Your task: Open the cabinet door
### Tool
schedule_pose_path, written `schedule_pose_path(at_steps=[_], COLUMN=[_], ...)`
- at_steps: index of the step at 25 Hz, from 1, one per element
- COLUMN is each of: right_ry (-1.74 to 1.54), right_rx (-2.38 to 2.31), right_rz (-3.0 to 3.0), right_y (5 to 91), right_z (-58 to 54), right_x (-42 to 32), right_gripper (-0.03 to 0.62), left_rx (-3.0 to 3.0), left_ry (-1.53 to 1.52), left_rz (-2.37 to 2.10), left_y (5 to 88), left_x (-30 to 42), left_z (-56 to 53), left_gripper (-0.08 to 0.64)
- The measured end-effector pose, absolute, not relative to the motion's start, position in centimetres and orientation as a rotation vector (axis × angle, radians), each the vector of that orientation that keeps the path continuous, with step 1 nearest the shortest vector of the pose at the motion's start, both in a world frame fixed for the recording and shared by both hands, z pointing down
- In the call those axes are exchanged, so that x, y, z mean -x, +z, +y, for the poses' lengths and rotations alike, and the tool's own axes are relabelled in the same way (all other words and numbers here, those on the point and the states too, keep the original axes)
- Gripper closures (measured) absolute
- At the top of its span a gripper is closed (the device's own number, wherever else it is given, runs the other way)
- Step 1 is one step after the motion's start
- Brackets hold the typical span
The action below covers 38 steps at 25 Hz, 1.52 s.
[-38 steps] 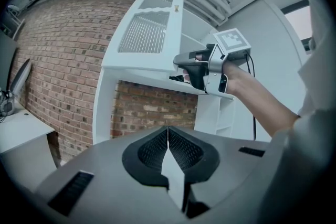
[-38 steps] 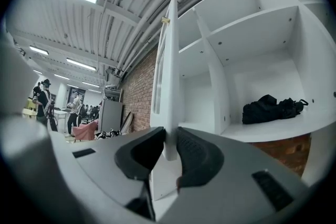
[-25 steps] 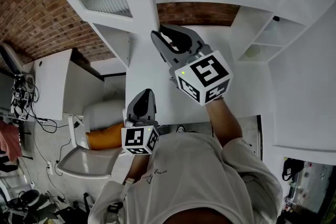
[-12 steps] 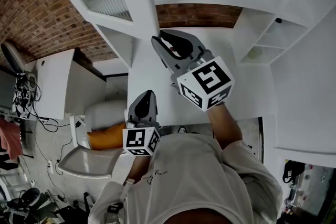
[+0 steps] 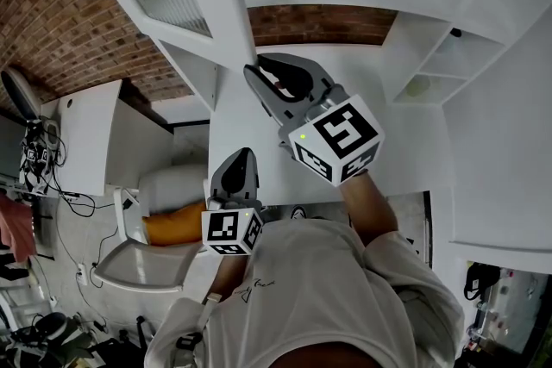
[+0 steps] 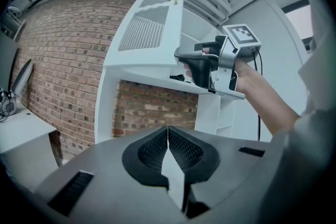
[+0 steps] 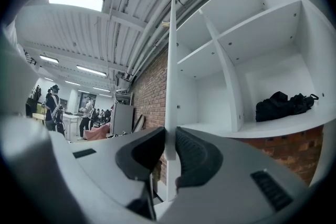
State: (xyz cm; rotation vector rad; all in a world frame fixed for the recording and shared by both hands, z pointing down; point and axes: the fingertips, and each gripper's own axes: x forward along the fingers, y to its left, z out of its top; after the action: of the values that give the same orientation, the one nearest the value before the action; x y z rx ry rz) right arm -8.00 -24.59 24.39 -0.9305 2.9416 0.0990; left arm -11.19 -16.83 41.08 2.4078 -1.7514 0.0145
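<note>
The jaws of the right gripper [image 7: 169,148], nearly closed, pinch the thin edge of the cabinet door [image 7: 171,60]. The left gripper [image 6: 168,140] has its jaws pressed together, empty. In the head view, the gripped door edge sits slightly further left than a second ago.

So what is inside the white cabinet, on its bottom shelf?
A black bundle, maybe a bag or cloth, lies on the shelf, right of the upright divider. Anything behind the bundle is covered by it. The door, seen edge-on, covers nothing there.
</note>
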Motion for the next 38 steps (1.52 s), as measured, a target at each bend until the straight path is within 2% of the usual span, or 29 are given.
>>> schedule_pose_path(at_steps=[38], right_ry=[0.161], right_rx=[0.575], right_rz=[3.045], right_y=[24.3], right_z=[-19.6], right_x=[11.3], right_gripper=[0.518], left_rx=[-2.373], left_ry=[0.023], left_rz=[-1.769], left_y=[41.5], left_x=[11.9], left_z=[-15.8], left_gripper=[0.543])
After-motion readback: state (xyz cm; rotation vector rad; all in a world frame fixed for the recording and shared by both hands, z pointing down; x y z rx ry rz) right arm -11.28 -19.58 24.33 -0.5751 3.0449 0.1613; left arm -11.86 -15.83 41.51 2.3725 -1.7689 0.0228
